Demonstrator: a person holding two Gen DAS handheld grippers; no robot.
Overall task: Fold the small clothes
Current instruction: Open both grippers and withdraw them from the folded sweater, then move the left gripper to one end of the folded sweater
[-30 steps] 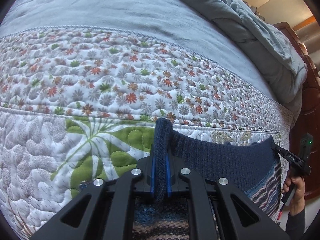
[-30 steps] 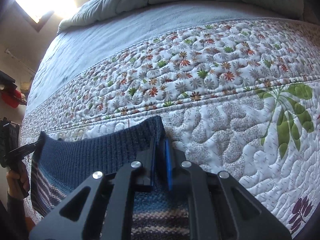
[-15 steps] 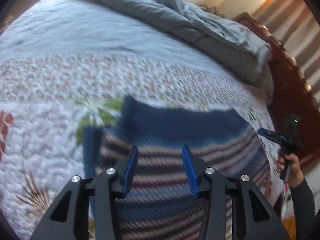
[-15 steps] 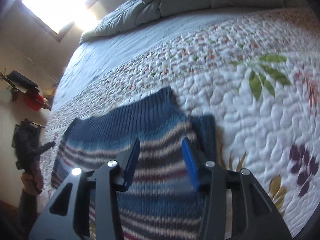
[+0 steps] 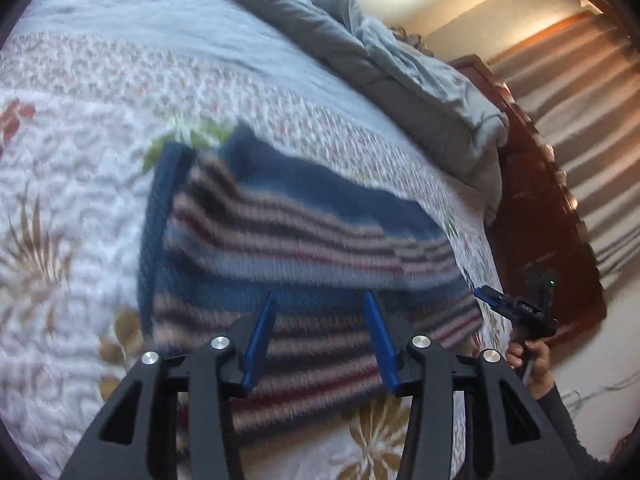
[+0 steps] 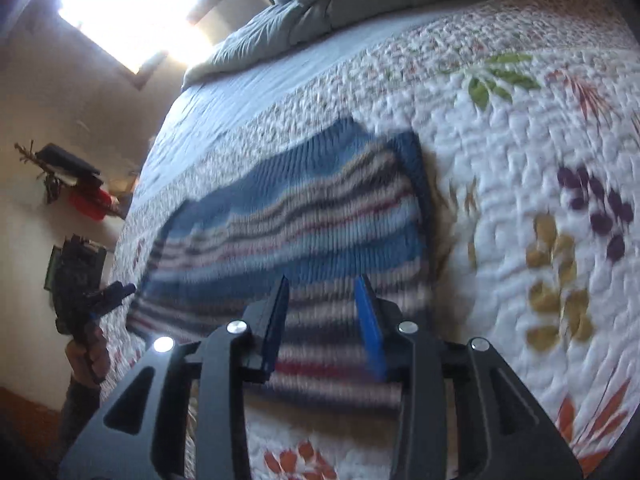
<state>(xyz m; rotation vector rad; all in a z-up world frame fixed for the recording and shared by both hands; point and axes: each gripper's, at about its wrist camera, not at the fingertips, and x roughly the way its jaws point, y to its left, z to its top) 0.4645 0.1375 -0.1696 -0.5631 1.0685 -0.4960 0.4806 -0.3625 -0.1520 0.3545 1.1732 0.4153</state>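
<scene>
A striped knit sweater (image 5: 304,240) with a navy hem lies flat on the floral quilt (image 5: 60,200), its navy edge folded along the left side. My left gripper (image 5: 320,308) hovers above the sweater's near part, open, with nothing between its blue pads. In the right wrist view the same sweater (image 6: 304,220) lies below my right gripper (image 6: 322,286). Its jaws are closing with only air between them and no cloth touching the pads. Each gripper also shows in the other's view: the right gripper (image 5: 496,298) past the sweater's right edge, the left gripper (image 6: 114,292) past its left edge.
A bunched grey duvet (image 5: 400,68) lies across the far end of the bed. A dark wooden bed frame (image 5: 540,220) and curtains stand at the right. A bright window (image 6: 132,8) and a wall shelf (image 6: 76,172) with dark and red things are at the left. A hand (image 5: 532,356) grips the right gripper's handle.
Both grippers let go of the sweater's navy hem and opened, then drew back and up. The sweater, held up a second ago, now lies spread on the quilt.
</scene>
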